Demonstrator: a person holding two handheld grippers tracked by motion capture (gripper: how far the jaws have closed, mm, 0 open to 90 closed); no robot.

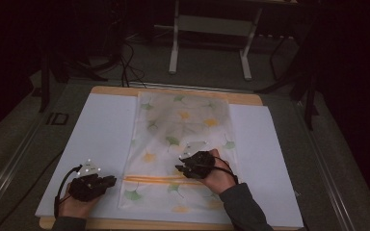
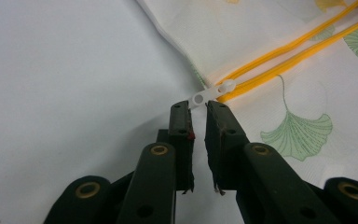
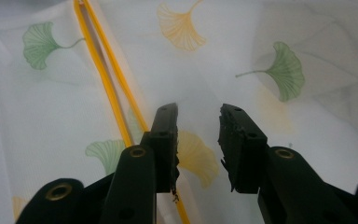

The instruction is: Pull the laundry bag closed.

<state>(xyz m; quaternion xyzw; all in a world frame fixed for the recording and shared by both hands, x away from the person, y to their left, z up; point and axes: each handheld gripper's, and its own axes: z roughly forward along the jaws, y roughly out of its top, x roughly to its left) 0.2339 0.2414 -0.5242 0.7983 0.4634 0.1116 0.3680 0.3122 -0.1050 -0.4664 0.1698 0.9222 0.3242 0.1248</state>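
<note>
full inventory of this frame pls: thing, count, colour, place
mesh bag: 1, translucent white with green and yellow ginkgo leaves, lying flat mid-board
zipper: 1, yellow, across the bag's near end
zipper pull: 1, white, at the bag's left edge, just ahead of the left tool's tips
board: 1, pale blue-white, under the bag
table: 1, wood, edges showing around the board
metal frame: 1, white, on the floor beyond
left tool: 1, black, narrow gap
right tool: 1, black, open over the bag
</note>
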